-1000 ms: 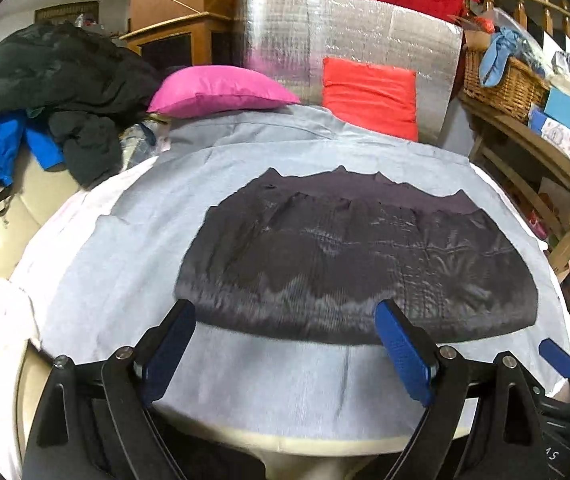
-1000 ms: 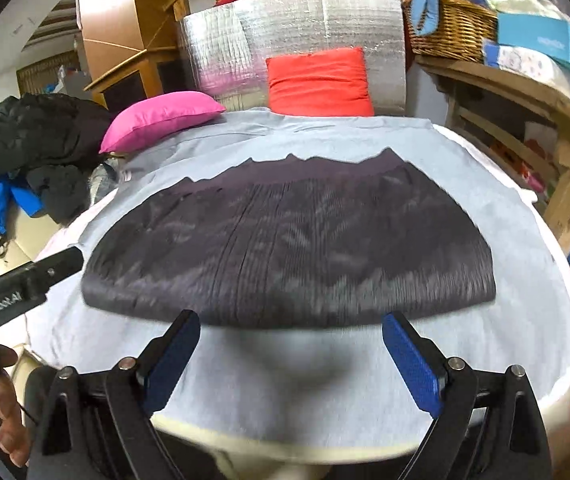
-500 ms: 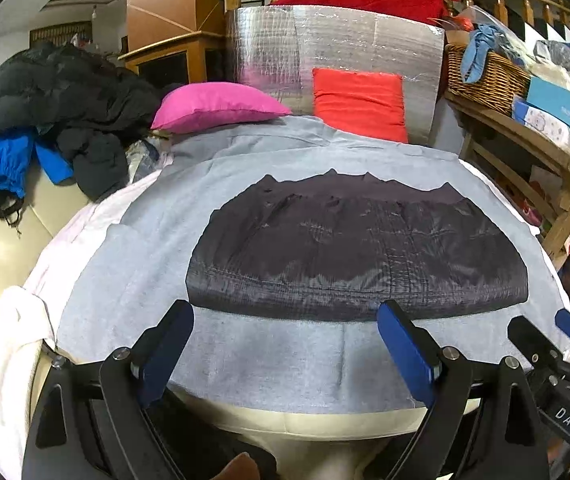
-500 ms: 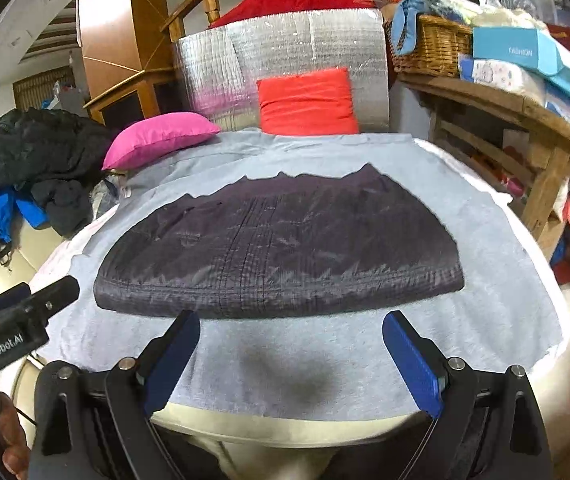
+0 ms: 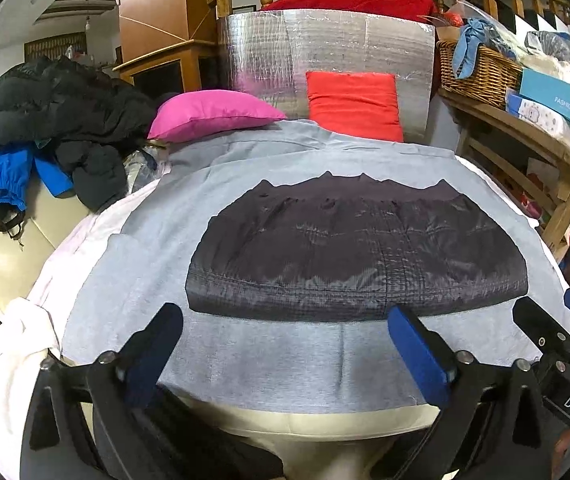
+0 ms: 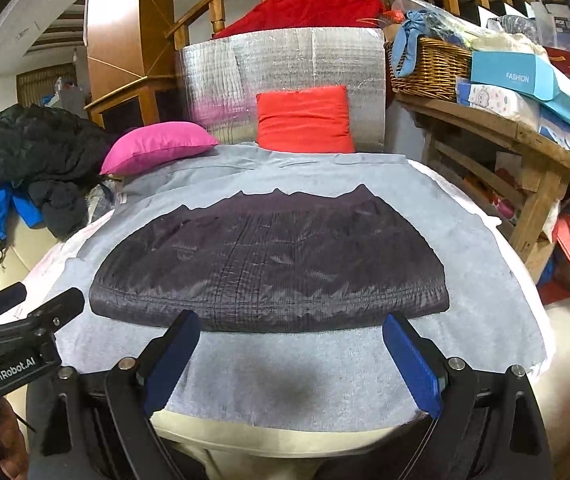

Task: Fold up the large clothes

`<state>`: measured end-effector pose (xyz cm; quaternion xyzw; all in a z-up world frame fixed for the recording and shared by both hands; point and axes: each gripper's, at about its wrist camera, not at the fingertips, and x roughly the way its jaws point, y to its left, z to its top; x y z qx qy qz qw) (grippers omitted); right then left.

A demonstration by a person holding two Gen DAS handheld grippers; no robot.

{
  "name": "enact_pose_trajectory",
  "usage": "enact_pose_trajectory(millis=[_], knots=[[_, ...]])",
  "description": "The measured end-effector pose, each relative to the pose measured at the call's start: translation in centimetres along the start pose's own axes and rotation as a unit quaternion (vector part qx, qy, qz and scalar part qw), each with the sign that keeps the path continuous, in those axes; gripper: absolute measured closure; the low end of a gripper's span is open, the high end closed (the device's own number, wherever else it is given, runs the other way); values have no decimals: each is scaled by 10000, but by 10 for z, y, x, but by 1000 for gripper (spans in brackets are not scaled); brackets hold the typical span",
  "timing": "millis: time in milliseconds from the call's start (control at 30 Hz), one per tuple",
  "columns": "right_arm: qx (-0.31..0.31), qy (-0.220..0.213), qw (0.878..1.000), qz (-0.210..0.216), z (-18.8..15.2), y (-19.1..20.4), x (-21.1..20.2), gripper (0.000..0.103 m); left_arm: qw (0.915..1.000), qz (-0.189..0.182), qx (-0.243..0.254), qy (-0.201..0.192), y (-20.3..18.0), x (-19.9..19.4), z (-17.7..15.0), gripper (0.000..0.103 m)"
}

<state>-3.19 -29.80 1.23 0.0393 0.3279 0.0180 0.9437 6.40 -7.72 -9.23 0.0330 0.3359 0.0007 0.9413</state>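
From the left wrist, the left gripper (image 5: 285,354) is hanging released and empty just short of the dark quilted garment (image 5: 357,256), which is lying flat on the grey sheet (image 5: 145,280). Its long axis is running left to right, the thick near hem facing the grippers and the jagged edge pointing toward the red cushion (image 5: 355,104). The slick fabric is likely to slip from a shallow pinch.

From the right wrist, the right gripper (image 6: 291,360) is likewise spread wide, holding nothing. Grabbing low risks catching the sheet with the hem, dragging both.
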Motion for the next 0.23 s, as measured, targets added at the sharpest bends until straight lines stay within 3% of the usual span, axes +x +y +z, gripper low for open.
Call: enact_pose_trajectory(millis=[233], knots=[[-25, -20, 10000, -7, 1, 1, -1, 8, 9999, -69, 73, -72, -3, -2, -1, 1]])
